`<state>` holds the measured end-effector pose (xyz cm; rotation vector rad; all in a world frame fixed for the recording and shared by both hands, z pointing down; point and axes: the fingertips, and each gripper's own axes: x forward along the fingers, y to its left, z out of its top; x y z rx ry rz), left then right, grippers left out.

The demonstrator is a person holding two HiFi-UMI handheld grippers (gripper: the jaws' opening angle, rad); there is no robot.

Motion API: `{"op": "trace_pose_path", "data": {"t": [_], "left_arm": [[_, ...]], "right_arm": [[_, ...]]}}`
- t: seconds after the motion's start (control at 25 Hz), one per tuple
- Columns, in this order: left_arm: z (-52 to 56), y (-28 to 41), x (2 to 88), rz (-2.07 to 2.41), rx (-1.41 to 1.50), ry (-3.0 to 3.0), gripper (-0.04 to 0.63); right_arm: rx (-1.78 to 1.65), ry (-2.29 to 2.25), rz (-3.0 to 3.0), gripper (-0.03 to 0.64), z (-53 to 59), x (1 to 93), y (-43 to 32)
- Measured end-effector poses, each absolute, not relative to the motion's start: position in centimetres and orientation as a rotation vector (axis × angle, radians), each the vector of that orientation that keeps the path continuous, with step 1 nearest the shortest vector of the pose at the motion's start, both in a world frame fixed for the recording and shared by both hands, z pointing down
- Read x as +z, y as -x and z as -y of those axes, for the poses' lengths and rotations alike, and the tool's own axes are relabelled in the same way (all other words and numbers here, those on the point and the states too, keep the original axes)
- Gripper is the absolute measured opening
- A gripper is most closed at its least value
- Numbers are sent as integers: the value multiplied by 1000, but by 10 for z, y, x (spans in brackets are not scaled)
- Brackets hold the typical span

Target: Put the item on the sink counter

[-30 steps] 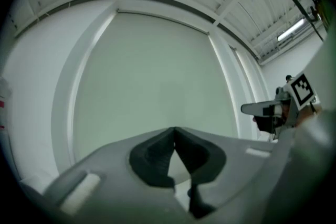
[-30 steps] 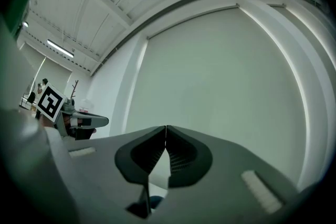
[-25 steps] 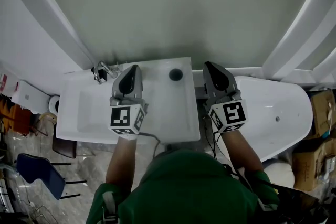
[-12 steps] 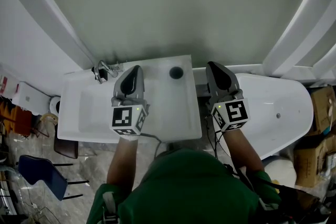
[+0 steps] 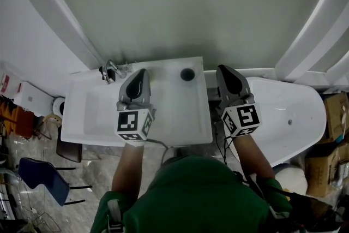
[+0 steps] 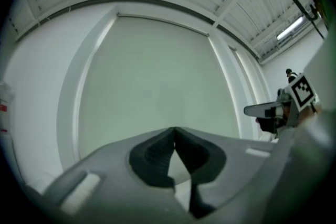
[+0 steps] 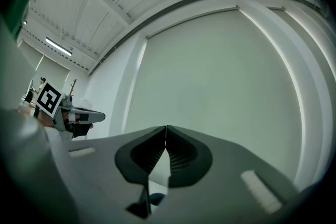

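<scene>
The left gripper (image 6: 175, 128) had its jaws pressed together, tips meeting, with nothing between them. The right gripper (image 7: 166, 127) was the same. In the head view the left one hovered over the white sink counter (image 5: 163, 139), with the faucet (image 5: 112, 70) at its ten o'clock and a dark round spot (image 5: 187, 74) at its two o'clock. The right gripper hung at three o'clock by the bathtub (image 5: 289, 117). The item itself could not be made out.

The light in my head view is bright, soft and even. The glossy white rectangular sink (image 5: 92, 117) shows no hard glare, only a dim band of shadow along the foot of the pale grey-green wall panel (image 5: 185, 3). The white frames (image 5: 313, 30) bow into curves. In both gripper views the wide lens rounds the picture, and the corners go black. A long ceiling strip lamp (image 7: 59, 46) glows. Close to the lens, my grey plastic left gripper (image 6: 175, 129) and right gripper (image 7: 166, 127) look soft, with dark hollows.
</scene>
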<state>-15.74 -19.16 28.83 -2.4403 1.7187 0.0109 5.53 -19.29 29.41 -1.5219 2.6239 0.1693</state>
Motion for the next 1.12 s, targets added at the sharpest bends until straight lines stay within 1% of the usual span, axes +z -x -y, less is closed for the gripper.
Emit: {"op": "trace_pose_path", "data": {"t": [1.12], "left_arm": [[192,171,308,-1741,5,2470,8]], "right_arm": [[142,1558,-2631,3,194,304,-47]]}}
